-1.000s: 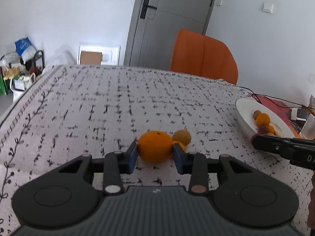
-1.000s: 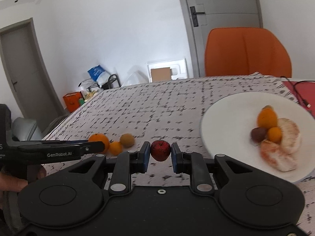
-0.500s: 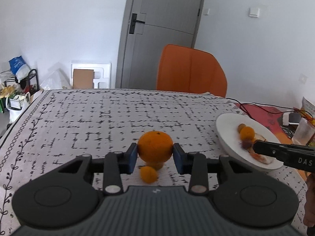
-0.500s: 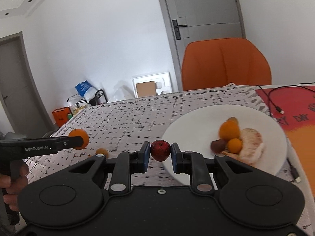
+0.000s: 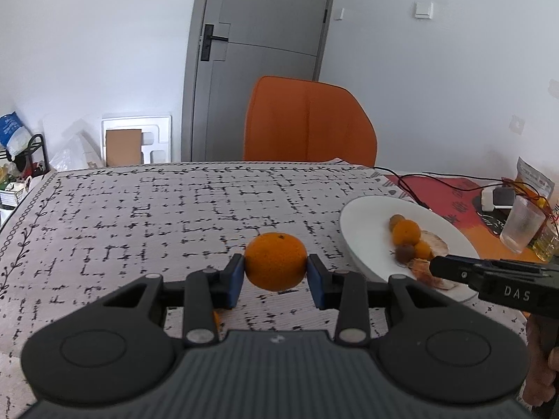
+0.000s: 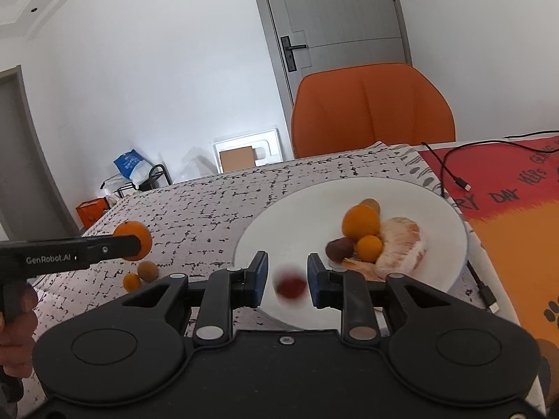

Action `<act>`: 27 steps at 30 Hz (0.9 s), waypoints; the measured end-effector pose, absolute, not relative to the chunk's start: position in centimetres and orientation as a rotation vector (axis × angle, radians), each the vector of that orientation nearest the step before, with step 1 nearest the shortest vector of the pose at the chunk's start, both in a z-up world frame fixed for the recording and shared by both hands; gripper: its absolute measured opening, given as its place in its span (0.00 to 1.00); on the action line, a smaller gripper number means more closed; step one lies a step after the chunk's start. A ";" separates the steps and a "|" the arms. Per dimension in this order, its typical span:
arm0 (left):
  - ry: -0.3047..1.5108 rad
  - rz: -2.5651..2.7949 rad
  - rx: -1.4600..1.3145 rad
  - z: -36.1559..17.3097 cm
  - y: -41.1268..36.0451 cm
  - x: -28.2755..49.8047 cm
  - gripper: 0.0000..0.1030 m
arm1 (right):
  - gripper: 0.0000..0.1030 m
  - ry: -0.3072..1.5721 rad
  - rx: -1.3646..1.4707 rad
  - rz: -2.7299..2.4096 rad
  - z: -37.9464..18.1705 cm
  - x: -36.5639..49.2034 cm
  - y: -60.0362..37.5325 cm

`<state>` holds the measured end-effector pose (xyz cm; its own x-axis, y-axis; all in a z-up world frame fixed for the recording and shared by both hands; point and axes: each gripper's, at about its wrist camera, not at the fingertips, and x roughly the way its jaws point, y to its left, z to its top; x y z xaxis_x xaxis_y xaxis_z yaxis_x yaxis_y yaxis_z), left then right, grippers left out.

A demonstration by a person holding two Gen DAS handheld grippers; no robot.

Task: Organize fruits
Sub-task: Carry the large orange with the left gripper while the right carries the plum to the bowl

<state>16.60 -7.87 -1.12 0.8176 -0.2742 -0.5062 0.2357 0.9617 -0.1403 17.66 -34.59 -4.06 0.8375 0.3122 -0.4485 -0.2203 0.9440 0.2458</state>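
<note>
Since a second ago, both grippers have swung toward the round white ceramic plate [image 6: 279,216], and the small dark-red round fruit [image 6: 290,285] that the right gripper [image 6: 287,276] was pinching now shows blurred and loose between its blue pads; those jaws are opening, the fruit apart from both pads, over the plate's bare near-left part. Further back on the plate lies a cluster: a smooth orange mandarin [image 6: 361,224], a smaller orange fruit [image 6: 369,248], a dull brown-purple round fruit [image 6: 339,248] and pale peeled citrus segments [image 6: 405,244]; the left half of the plate stays bare, leaving room there. The left gripper [image 5: 276,277] is clamped on a large round orange mandarin with pitted skin [image 5: 276,261], lifted above the white tablecloth with black dash pattern [image 5: 157,220], just left of the plate's rim; wide open cloth spreads to the left and behind. Two small fruits, one orange [image 6: 132,281] and one tan [image 6: 147,271], sit touching on the cloth below that gripper. Past the plate's right edge lies a red-and-orange printed mat [image 6: 517,209] with a black cable [image 6: 450,171]; an orange padded chair [image 5: 309,125] stands at the table's far edge.
</note>
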 end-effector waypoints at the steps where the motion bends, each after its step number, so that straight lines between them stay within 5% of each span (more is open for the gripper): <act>1: 0.550 -0.277 -0.070 -1.1 -8.1 16.6 0.36 | 0.25 0.505 0.188 0.284 -4.1 17.5 -34.7; 27: 0.524 -0.436 0.000 0.2 -17.3 18.2 0.38 | 0.27 0.487 0.240 0.191 -4.4 14.8 -40.3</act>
<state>18.17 -17.30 0.23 0.7765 -0.4034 -0.4841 0.4034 0.9084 -0.1100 14.77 -40.29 -4.44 0.8670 0.2376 -0.4379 -0.1239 0.9541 0.2726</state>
